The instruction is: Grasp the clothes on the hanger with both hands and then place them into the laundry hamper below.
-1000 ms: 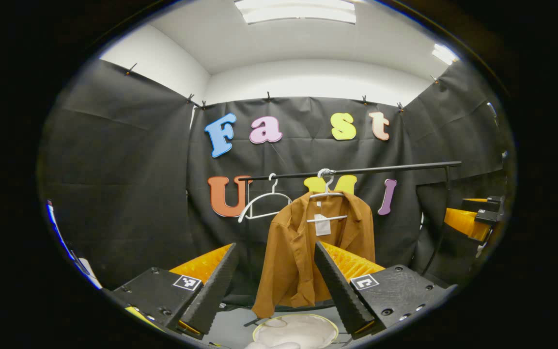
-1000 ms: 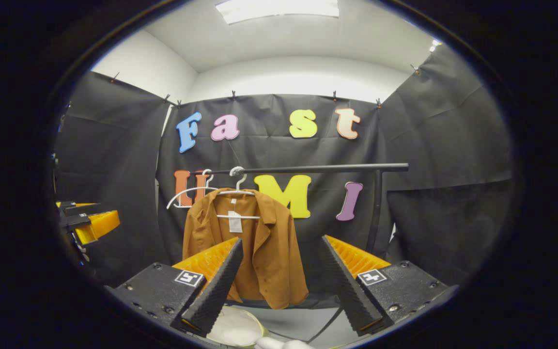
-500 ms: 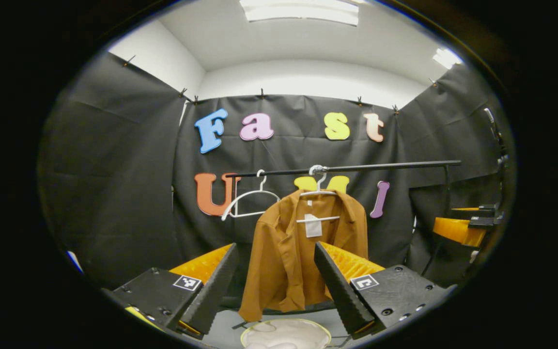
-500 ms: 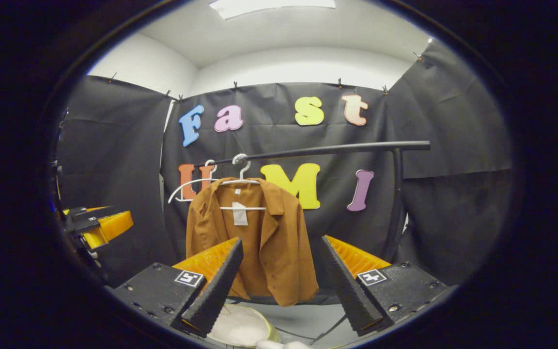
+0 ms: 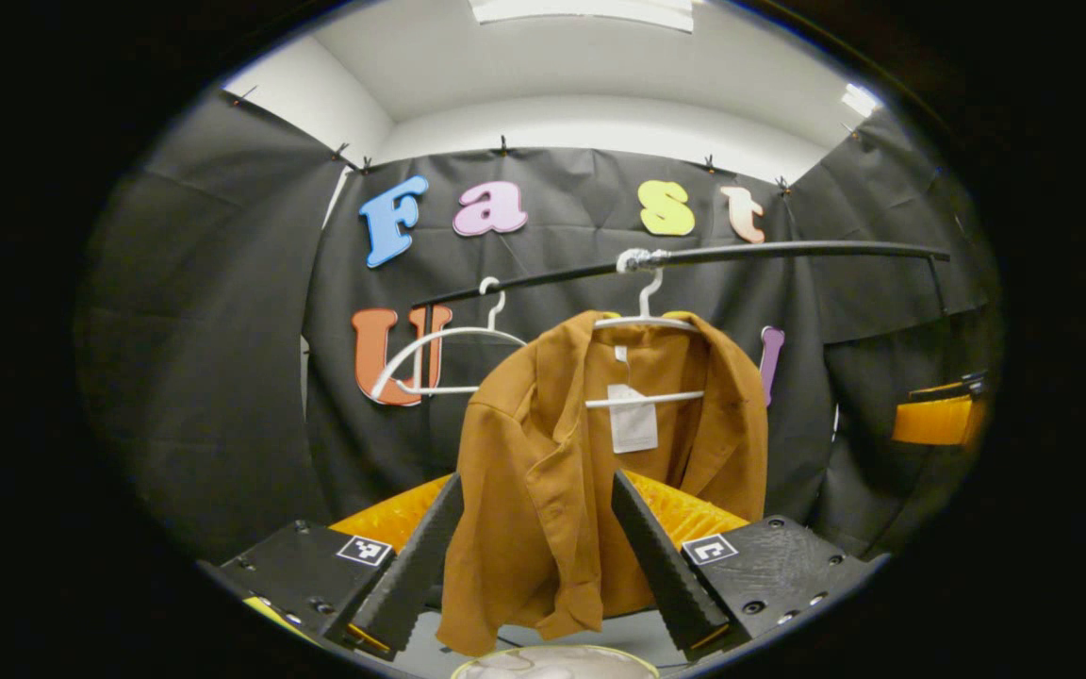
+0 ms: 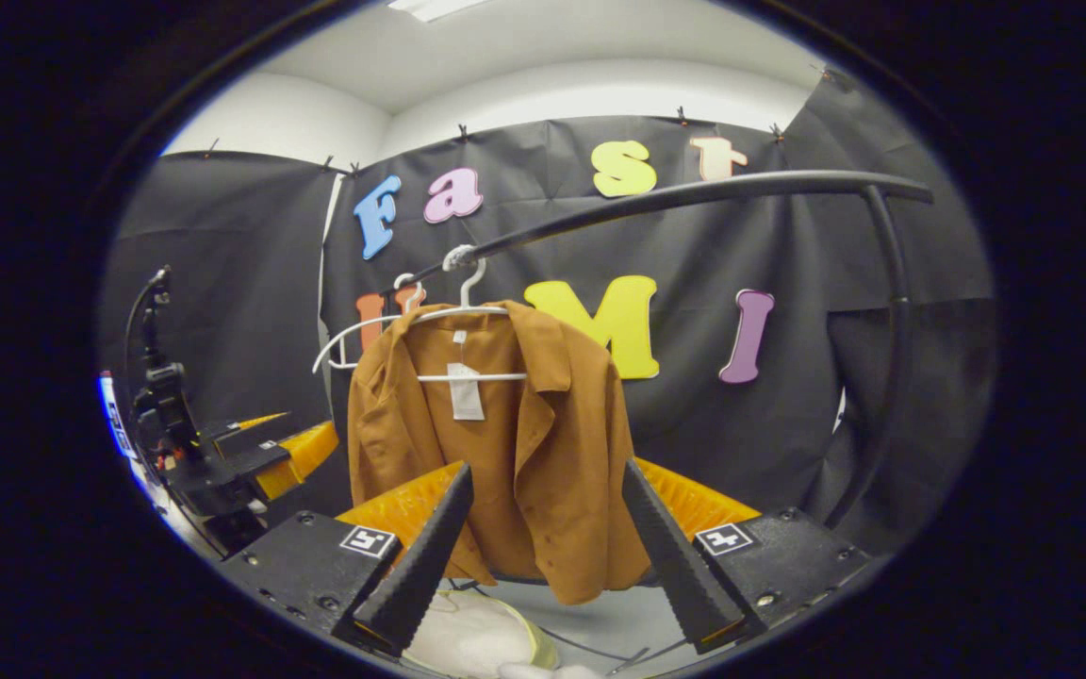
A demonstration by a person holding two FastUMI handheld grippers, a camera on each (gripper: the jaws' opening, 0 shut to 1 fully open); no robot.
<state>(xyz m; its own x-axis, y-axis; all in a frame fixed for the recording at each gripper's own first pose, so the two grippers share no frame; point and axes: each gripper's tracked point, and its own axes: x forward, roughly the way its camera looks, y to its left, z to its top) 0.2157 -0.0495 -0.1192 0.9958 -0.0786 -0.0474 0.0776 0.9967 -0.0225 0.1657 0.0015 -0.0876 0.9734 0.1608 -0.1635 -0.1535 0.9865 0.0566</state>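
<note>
A brown jacket (image 5: 590, 471) (image 6: 505, 443) hangs on a white hanger (image 5: 649, 325) (image 6: 463, 311) from a black rail (image 5: 788, 251) (image 6: 694, 193). Below it lies the laundry hamper (image 5: 557, 662) (image 6: 482, 637), round, with white cloth inside. My left gripper (image 5: 535, 556) stands open in front of the jacket's lower half, apart from it. My right gripper (image 6: 543, 552) is open too, its fingers framing the jacket's hem without touching. The left gripper (image 6: 260, 457) also shows at the left of the right gripper view, and the right gripper (image 5: 939, 415) at the right edge of the left gripper view.
A bare white hanger (image 5: 435, 354) (image 6: 354, 335) hangs on the rail left of the jacket. The rail's black upright post (image 6: 887, 377) stands at the right. Black cloth walls close the booth on three sides.
Both grippers have moved closer to the jacket and rail, which now look larger and higher. Both stay open.
</note>
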